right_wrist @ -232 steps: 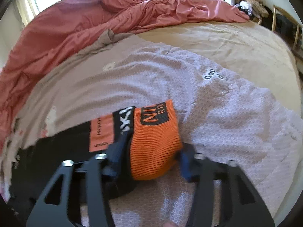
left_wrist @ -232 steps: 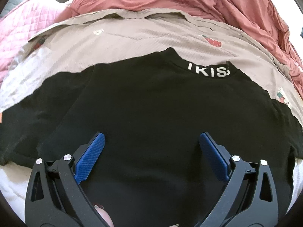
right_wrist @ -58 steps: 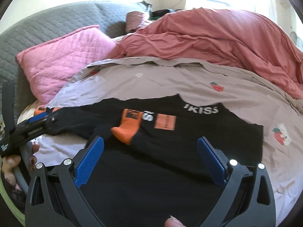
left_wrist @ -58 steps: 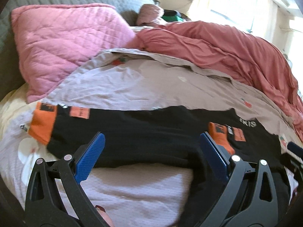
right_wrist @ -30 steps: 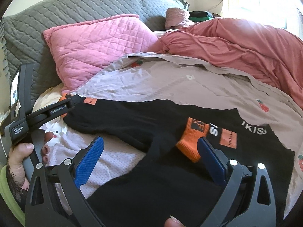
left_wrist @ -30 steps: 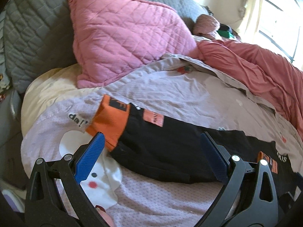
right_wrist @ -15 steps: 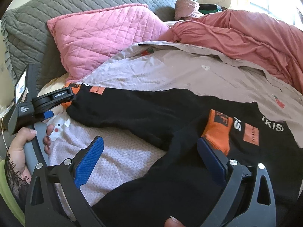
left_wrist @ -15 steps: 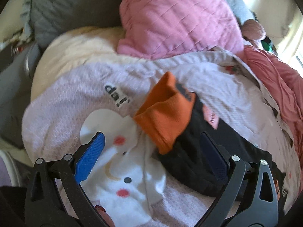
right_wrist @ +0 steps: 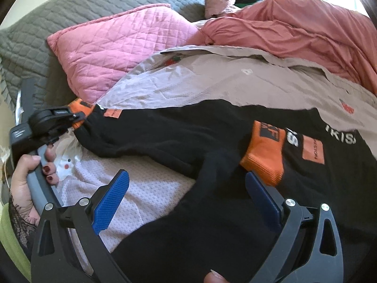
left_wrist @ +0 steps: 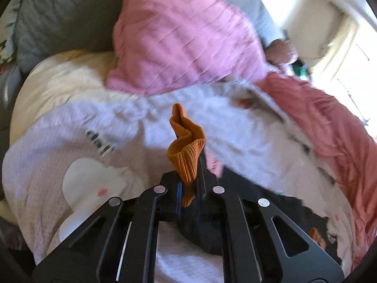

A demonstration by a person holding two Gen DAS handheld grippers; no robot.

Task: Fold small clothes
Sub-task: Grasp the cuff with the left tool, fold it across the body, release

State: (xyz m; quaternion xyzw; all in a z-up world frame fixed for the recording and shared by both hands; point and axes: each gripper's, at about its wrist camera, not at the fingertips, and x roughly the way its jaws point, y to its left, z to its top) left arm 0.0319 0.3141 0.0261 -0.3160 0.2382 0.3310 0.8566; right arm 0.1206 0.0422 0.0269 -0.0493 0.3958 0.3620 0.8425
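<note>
A black long-sleeved top (right_wrist: 188,212) with orange cuffs lies spread on the bed. My left gripper (left_wrist: 189,188) is shut on the orange cuff (left_wrist: 186,151) of the outstretched sleeve, which sticks up bunched between the jaws. The right wrist view shows that gripper (right_wrist: 59,118) at the far left, clamped on the same cuff (right_wrist: 79,108), with a hand (right_wrist: 26,179) on its handle. The other sleeve is folded across the body, its orange cuff (right_wrist: 265,148) resting near the collar lettering. My right gripper (right_wrist: 186,200) hovers open over the black fabric, blue pads wide apart, nothing between them.
A pale lilac blanket (right_wrist: 146,188) with cartoon prints lies under the top. A pink quilted pillow (right_wrist: 117,47) leans on the grey headboard (right_wrist: 59,18) at the back left. A rumpled salmon duvet (right_wrist: 294,23) fills the back right.
My left gripper's jaws closed on the orange cuff, which lay flat between open jaws half a second ago and now stands bunched. The right gripper has sunk a little closer to the top.
</note>
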